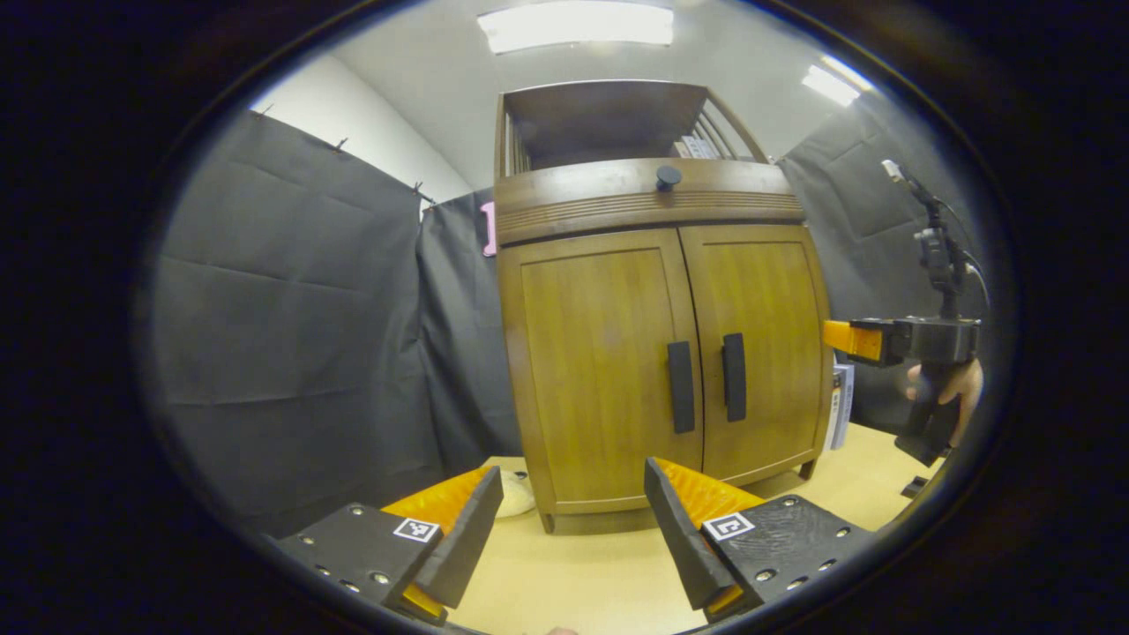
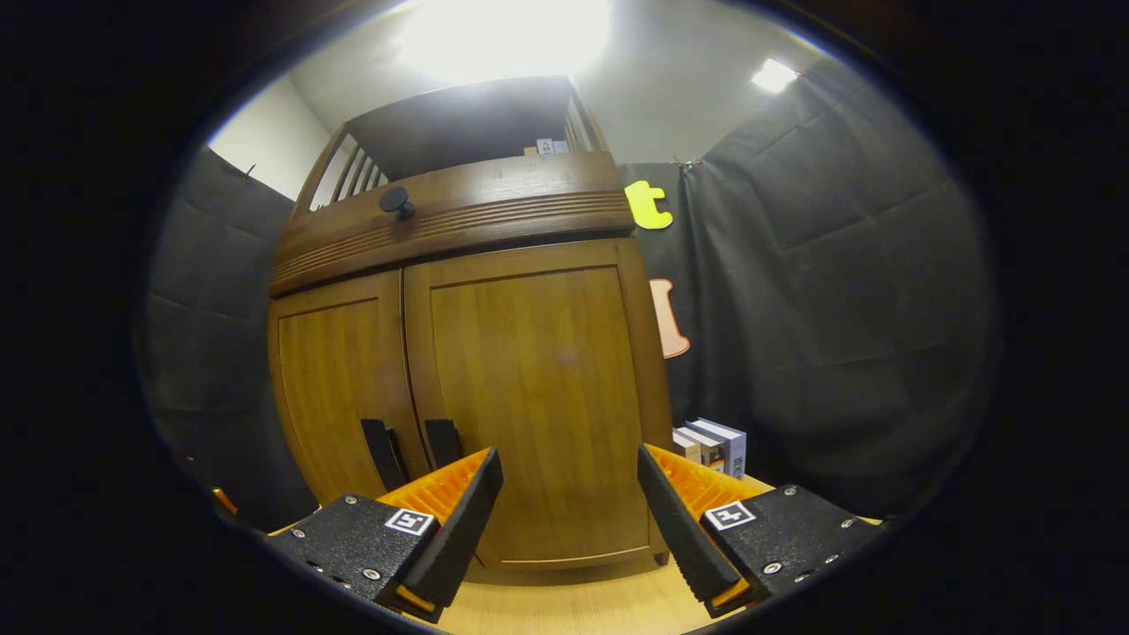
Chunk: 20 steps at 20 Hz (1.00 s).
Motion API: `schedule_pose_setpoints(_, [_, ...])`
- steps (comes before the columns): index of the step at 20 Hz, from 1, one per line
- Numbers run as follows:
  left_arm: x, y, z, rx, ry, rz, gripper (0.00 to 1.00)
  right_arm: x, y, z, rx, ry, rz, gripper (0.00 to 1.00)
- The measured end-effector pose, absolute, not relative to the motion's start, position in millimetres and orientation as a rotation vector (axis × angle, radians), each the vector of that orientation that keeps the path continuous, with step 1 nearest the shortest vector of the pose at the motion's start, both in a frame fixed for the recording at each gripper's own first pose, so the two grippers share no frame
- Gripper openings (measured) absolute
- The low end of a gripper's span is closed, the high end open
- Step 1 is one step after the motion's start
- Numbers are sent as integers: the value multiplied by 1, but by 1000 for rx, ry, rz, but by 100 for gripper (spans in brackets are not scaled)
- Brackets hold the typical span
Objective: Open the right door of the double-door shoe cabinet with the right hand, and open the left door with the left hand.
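We face a brown wooden double-door shoe cabinet (image 1: 657, 353), both doors closed. Our left gripper (image 1: 573, 529) and right gripper (image 2: 569, 520), at six o'clock, gape wide, holding nothing.

A few books (image 2: 711, 445) stand upright on the light wooden table (image 2: 564, 608), close to the black cloth wall (image 2: 838, 309). A pale rounded object (image 1: 514, 494) lies on the table; what it is cannot be told. Ceiling lights (image 1: 578, 24) glow overhead.

place: recording booth | cues: black cloth walls (image 1: 291, 335); ceiling light panels (image 1: 578, 25); wooden cabinet (image 1: 661, 353)
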<state>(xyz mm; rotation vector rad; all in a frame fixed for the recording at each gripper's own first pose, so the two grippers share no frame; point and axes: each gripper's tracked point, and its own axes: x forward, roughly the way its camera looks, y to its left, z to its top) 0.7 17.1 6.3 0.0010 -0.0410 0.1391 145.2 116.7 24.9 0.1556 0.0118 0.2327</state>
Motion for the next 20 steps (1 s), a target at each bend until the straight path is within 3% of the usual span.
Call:
schedule_pose_setpoints(13, [-8,29,13,17,-12,297,98,191,229,8,119,41,393,91])
schedule_pose_setpoints(17, [-11,32,10,21,-4,342,98,207,248,-9,106,75,405,82])
schedule_pose_setpoints(18, [-11,33,11,20,2,348,92,209,248,-15,106,85,401,74])
schedule_pose_setpoints(20, [-13,34,11,19,8,356,92,220,255,-26,112,124,406,65])
